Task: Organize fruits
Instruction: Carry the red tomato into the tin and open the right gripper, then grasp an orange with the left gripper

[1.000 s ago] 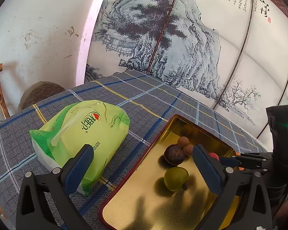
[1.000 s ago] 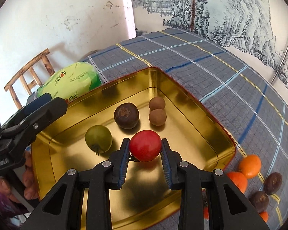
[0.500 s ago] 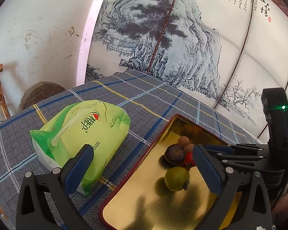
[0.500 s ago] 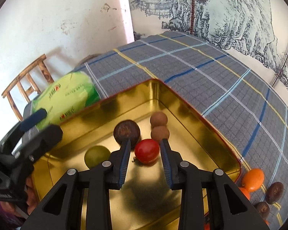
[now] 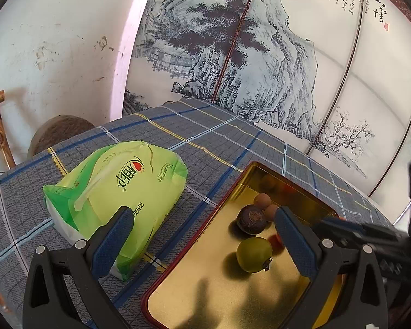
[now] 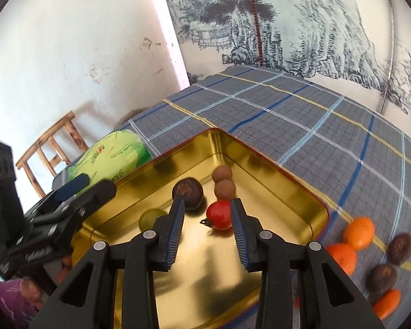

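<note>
A gold tray (image 6: 274, 164) (image 5: 194, 296) lies on the checked cloth. It holds a green fruit (image 5: 253, 253), a dark round fruit (image 6: 187, 192), two brown longans (image 6: 223, 182) and a red tomato (image 6: 219, 215). The tomato rests on the tray floor between the fingers of my right gripper (image 6: 207, 203), whose jaws are opening; a gap shows on the tomato's left side. My left gripper (image 5: 202, 213) hovers wide open over the tray's near edge with nothing between its fingers. In the left wrist view the tomato (image 5: 274, 240) is mostly hidden behind the finger.
Loose oranges (image 6: 359, 229) and dark fruits (image 6: 400, 248) lie on the cloth right of the tray. A green plastic bag (image 5: 123, 189) lies left of the tray. A wooden chair (image 6: 49, 148) stands by the wall beyond the table edge.
My right gripper moved the tomato deeper into the tray, next to the dark fruit and longans, then spread its jaws off it. The left gripper stayed still.
</note>
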Action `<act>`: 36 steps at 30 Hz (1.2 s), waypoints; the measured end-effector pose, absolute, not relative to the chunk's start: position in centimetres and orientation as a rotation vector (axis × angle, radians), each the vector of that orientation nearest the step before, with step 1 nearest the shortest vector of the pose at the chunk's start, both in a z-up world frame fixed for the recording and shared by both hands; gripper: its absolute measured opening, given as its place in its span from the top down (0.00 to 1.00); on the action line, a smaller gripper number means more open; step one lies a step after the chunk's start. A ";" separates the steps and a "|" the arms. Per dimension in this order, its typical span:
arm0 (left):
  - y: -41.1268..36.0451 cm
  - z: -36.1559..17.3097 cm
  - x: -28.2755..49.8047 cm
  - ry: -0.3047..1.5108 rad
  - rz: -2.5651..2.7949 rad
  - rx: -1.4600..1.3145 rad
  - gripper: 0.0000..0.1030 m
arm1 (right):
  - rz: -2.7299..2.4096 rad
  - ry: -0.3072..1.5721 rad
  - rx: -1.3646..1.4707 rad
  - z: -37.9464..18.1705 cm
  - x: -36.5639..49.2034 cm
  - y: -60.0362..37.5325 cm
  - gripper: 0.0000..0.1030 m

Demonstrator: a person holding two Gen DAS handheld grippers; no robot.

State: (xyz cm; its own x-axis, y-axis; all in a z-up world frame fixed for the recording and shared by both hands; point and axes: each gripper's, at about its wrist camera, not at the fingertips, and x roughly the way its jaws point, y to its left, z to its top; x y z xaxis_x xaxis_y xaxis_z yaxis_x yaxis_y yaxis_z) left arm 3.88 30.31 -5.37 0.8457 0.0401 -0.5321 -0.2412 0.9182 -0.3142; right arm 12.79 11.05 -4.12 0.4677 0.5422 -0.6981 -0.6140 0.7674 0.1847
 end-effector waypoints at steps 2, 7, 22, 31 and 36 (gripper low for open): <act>30.3 -5.4 3.9 0.545 0.153 -0.383 0.02 | 0.700 0.800 -0.100 -4.2 11.4 9.8 0.62; 30.3 -5.4 3.9 0.546 0.153 -0.382 0.02 | 0.624 0.739 -0.190 -4.7 8.0 6.0 0.51; 30.3 -5.9 4.0 0.565 0.185 -0.362 0.02 | 0.173 0.830 -0.076 -7.9 8.5 -13.4 0.31; 30.1 -5.9 4.2 0.581 0.207 -0.347 0.02 | 0.029 0.834 0.073 -8.4 8.7 -22.3 0.20; 29.6 -5.6 4.4 0.596 0.217 -0.314 0.02 | 0.018 0.808 0.199 -8.5 8.4 -26.0 0.19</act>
State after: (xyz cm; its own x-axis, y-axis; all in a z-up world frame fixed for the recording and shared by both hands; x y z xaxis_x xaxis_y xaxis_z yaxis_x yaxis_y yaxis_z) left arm 4.40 29.57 -5.63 0.8069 0.1095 -0.5804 -0.2889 0.9303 -0.2261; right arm 8.41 -26.02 -8.47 0.6915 0.0921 -0.7164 0.0595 0.9812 0.1836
